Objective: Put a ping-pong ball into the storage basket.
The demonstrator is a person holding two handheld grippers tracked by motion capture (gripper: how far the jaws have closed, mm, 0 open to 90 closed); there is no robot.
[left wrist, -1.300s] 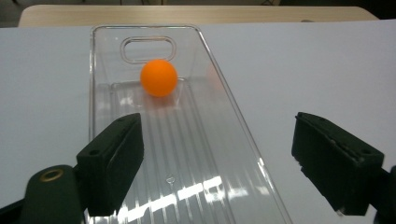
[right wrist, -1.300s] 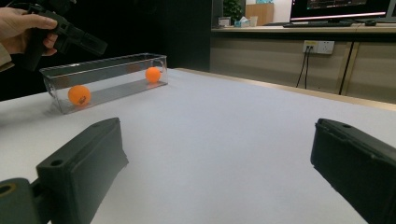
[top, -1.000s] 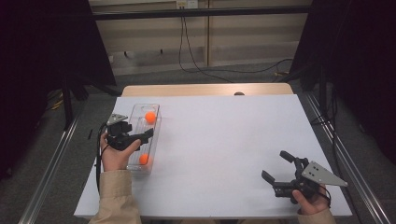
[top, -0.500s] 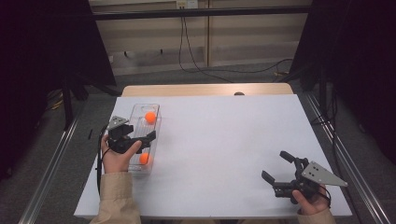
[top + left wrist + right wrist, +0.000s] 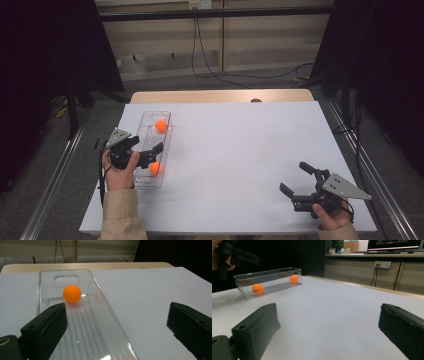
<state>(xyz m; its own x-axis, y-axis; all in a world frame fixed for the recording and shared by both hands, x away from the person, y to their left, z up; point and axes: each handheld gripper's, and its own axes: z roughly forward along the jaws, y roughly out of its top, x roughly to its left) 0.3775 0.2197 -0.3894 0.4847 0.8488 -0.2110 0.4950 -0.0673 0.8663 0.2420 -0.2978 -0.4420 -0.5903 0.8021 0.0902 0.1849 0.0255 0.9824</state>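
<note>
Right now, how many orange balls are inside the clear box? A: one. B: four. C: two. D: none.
C: the high view shows one orange ball at the far end of the clear box and another orange ball near the left gripper.

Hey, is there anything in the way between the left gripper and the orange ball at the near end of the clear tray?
Nothing visible blocks it. The left gripper hangs open over the clear tray, whose top is open, and the near orange ball lies just below its jaws. The far orange ball sits at the other end.
</note>
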